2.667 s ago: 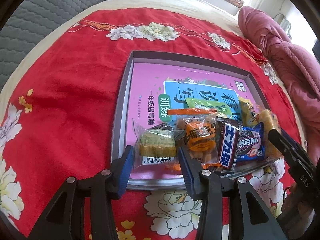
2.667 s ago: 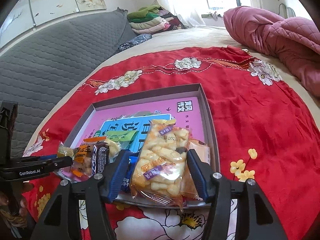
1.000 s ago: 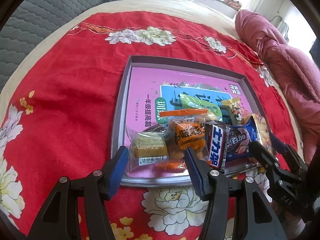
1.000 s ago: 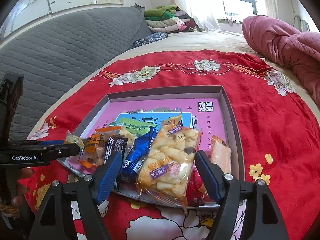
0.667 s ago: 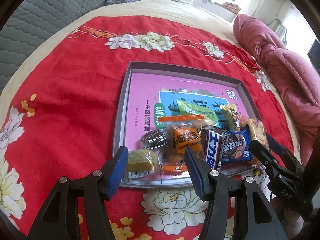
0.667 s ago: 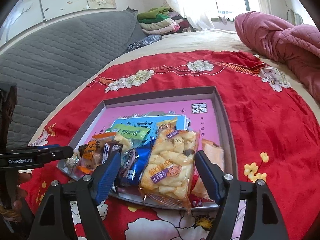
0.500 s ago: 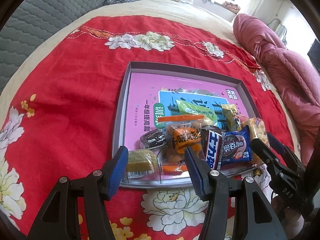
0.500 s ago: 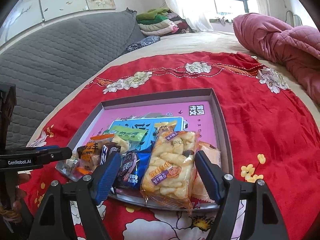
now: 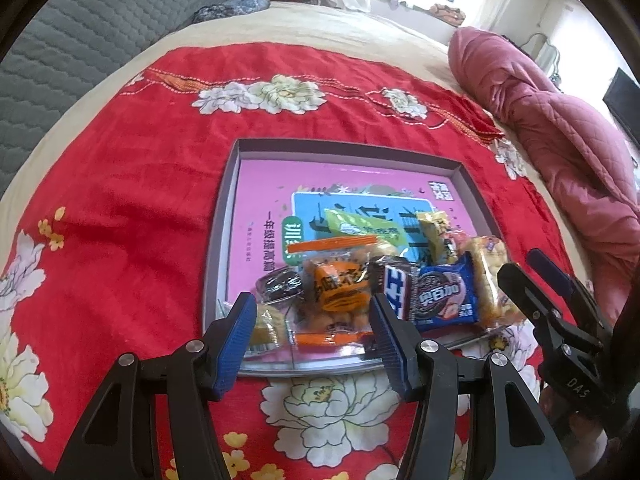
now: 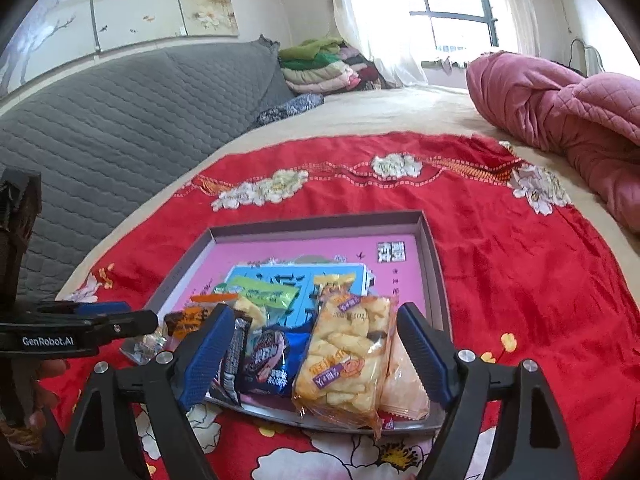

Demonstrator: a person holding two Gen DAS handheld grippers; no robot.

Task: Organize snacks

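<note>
Both grippers are hovering spread and empty at the tray's (image 9: 219, 264) near edge. The left gripper (image 9: 312, 340) is facing the orange pack (image 9: 338, 296), lying just ahead between its fingers, long axis pointing away; the right gripper (image 10: 314, 356) is lining up on the rice-cracker bag (image 10: 348, 356), likewise lengthwise, making each the nearer claw.

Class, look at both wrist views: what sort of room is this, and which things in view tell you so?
Most likely a bedroom at home: the snack tray sits on a red floral blanket spread over a bed, with a pink quilt bundled beside it and folded bedding stacked by the window.
</note>
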